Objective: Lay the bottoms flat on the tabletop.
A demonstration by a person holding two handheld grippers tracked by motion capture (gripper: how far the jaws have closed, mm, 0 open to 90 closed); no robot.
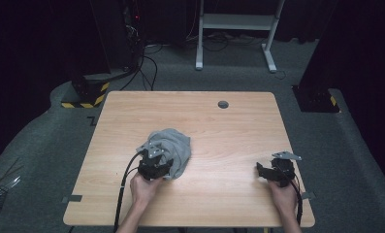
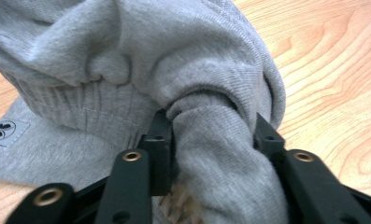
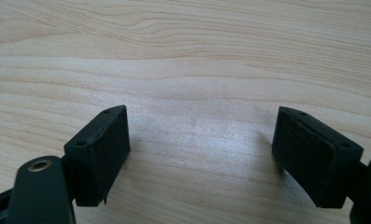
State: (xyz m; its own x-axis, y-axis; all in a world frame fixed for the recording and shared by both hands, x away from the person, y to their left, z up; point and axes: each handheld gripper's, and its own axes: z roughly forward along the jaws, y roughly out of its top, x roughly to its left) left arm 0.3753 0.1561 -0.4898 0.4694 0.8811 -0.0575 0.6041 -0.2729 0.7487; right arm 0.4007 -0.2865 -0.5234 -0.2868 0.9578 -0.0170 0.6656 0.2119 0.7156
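A crumpled grey sweatshirt (image 1: 174, 144) lies left of the middle of the wooden table (image 1: 229, 136). My left gripper (image 1: 164, 168) is at the garment's near edge. In the left gripper view a thick rolled fold of the sweatshirt (image 2: 216, 154) fills the gap of that gripper (image 2: 213, 135), and both pads press on it. A small label with a clover mark (image 2: 3, 130) shows on the cloth at the left. My right gripper (image 1: 262, 171) rests low over bare wood at the near right. In its own view the right gripper (image 3: 199, 144) stands open with nothing between its pads.
A round cable hole (image 1: 223, 104) sits near the table's far edge. Beyond the table stand a white desk frame (image 1: 236, 29) and a black-and-yellow striped base (image 1: 86, 94). A strip of tape (image 1: 72, 198) marks the near left corner.
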